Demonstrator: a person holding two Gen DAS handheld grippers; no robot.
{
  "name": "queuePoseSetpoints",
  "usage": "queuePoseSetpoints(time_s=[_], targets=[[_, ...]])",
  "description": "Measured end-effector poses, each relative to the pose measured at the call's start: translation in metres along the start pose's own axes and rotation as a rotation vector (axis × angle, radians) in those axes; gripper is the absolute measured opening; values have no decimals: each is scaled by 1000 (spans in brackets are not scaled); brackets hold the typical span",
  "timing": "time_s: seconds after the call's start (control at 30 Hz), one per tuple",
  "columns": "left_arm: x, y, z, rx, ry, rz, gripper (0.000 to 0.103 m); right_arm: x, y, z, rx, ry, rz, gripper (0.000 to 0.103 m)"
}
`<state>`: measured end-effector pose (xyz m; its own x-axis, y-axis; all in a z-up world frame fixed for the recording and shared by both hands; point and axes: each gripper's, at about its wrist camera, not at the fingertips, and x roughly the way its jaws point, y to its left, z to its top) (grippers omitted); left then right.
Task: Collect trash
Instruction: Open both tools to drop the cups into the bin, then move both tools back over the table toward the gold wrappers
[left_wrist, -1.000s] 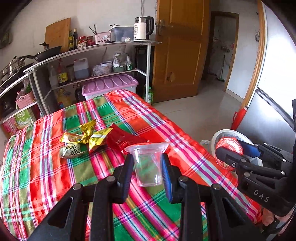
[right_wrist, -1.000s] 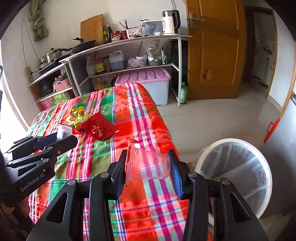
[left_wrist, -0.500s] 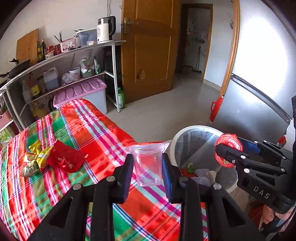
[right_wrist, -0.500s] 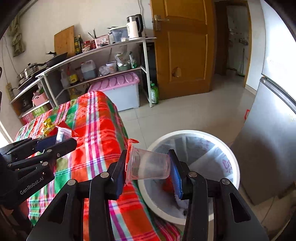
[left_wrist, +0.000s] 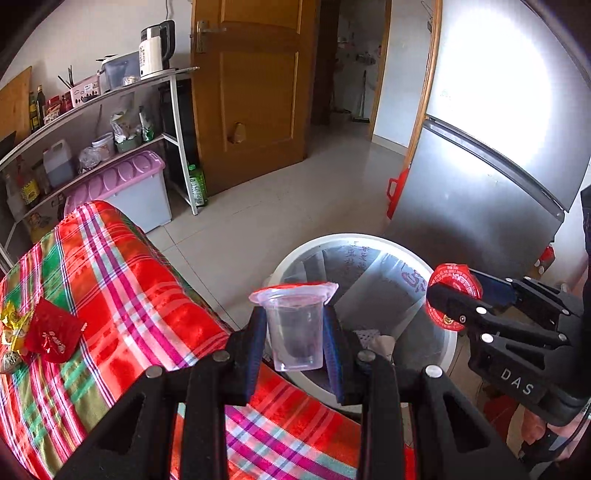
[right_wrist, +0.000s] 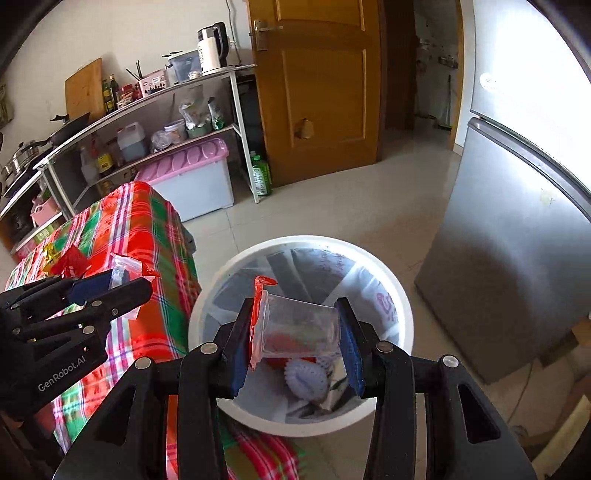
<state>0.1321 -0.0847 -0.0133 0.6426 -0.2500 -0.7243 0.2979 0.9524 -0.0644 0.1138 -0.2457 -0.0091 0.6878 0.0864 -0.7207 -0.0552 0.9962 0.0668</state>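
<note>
Left gripper (left_wrist: 295, 332): jaws clamped on an upright clear cup (left_wrist: 294, 326). Cup is thin transparent plastic, tapered, with a flared rim carrying a red remnant of peeled seal. Blue ribbed pads press its two side walls. It hangs off the right edge of the desk (left_wrist: 110, 295), over the near rim of the bin (left_wrist: 369, 280).

Right gripper (right_wrist: 295, 332): jaws clamped on a second clear cup (right_wrist: 299, 330), lying sideways, mouth toward the left pad, base against the right pad. A torn red foil flap sticks up from its rim. Same thin clear plastic; wall slightly dented. It is held directly above the bin's open mouth.

Bin: round, white, smooth plastic rim, lined with a translucent grey printed bag. Inside, a pale ridged disc-shaped object, crumpled wrappers, something red.

Desk: draped in glossy plaid cloth, red, green, pink and white stripes, hanging over the edge beside the bin. Near its far left edge lie a red foil packet (left_wrist: 53, 334) and crinkled gold wrappers (left_wrist: 13, 325), touching each other.

Behind the bin stands a brushed-metal refrigerator (right_wrist: 517, 258).
</note>
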Motion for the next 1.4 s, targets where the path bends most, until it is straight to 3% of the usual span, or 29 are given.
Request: queuePoseSetpoints(time_s=[0.2, 0.6, 0.67, 0.73, 1.3, 1.4], targets=[[23, -10, 2, -11, 52, -45, 32, 19, -15, -6, 11, 40, -31, 43], [49, -16, -1, -25, 108, -20, 33, 55, -31, -15, 23, 132, -60, 44], [51, -16, -1, -31, 115, -22, 37, 57, -31, -17, 25, 137, -63, 51], [51, -15, -2, -37, 115, -22, 50, 58, -33, -18, 28, 131, -59, 55], [15, 6, -3, -67, 51, 6, 61, 34, -21, -14, 40, 67, -54, 59], [2, 12, -5, -60, 18, 49, 64, 25, -14, -13, 34, 47, -44, 59]])
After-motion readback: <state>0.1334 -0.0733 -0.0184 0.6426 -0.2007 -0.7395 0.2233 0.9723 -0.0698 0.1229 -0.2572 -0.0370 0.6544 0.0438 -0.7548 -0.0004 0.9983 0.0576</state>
